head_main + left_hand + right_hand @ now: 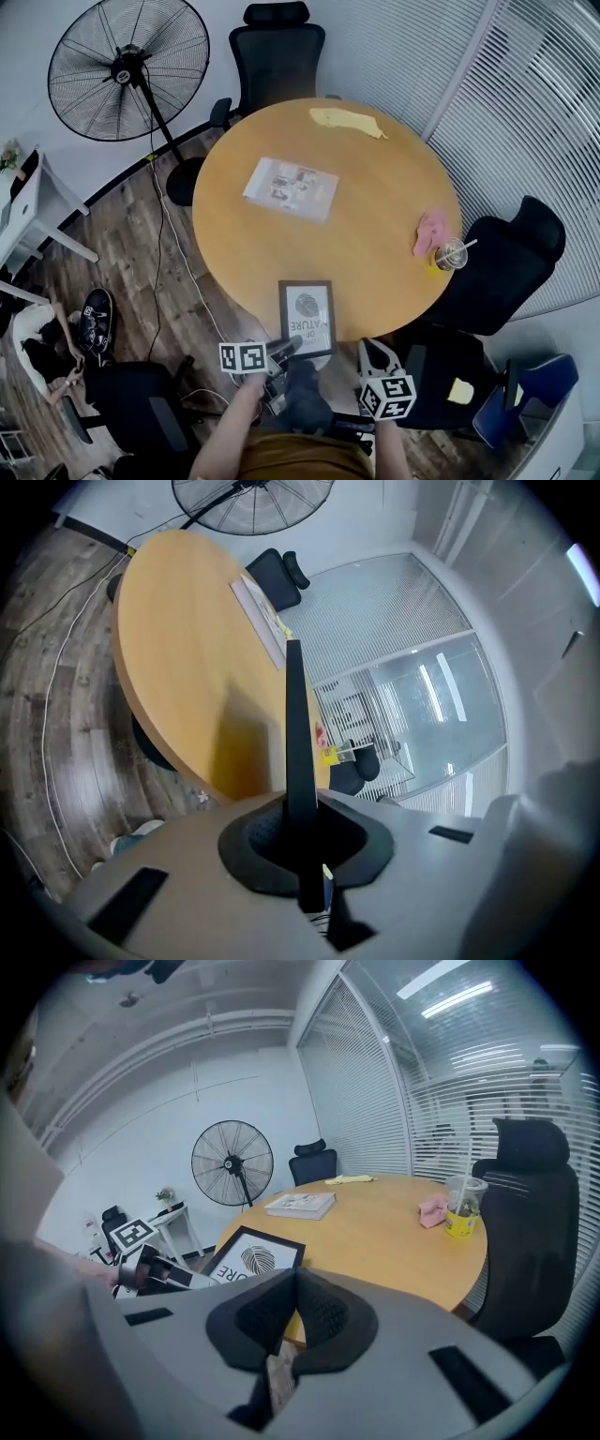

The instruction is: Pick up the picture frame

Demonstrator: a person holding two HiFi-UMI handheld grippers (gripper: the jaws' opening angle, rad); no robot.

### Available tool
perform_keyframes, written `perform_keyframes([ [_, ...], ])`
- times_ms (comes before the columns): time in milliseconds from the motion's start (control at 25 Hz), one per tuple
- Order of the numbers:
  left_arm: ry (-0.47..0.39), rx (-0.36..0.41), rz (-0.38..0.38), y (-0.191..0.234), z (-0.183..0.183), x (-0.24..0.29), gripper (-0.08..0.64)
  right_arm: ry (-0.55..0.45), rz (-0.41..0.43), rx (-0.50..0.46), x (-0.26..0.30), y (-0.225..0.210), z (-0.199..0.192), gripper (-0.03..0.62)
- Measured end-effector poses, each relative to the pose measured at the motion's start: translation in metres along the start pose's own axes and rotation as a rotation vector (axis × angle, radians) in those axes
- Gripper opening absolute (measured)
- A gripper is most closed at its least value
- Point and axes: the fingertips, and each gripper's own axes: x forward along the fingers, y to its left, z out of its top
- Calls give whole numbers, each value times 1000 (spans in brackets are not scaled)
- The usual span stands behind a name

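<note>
Left gripper (287, 349) has its jaws clamped tight on the near edge of the frame (307, 317). In the left gripper view the frame shows edge-on, a thin black blade between the pads. It's over the near rim of the table (375, 253), print side up and jutting out toward the person, and the right gripper (292, 1283) is just beside it, jaws pressed together on nothing.

Your picture frame (307, 317) is a black rectangle around a white print with a dark leaf and lettering. It is at the round counter's (375, 234) near rim, lower edge overhanging, pinched in your left claw (284, 350).
</note>
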Motion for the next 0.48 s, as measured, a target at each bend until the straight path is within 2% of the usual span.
perform_keyframes([
  [280,-6,83,29,-19,6,-8,40,-62,-13,7,-9,7,16,12],
  [480,-31,132,13,-40,11,-14,40,-83,-17,-14,-20,14,21,12],
])
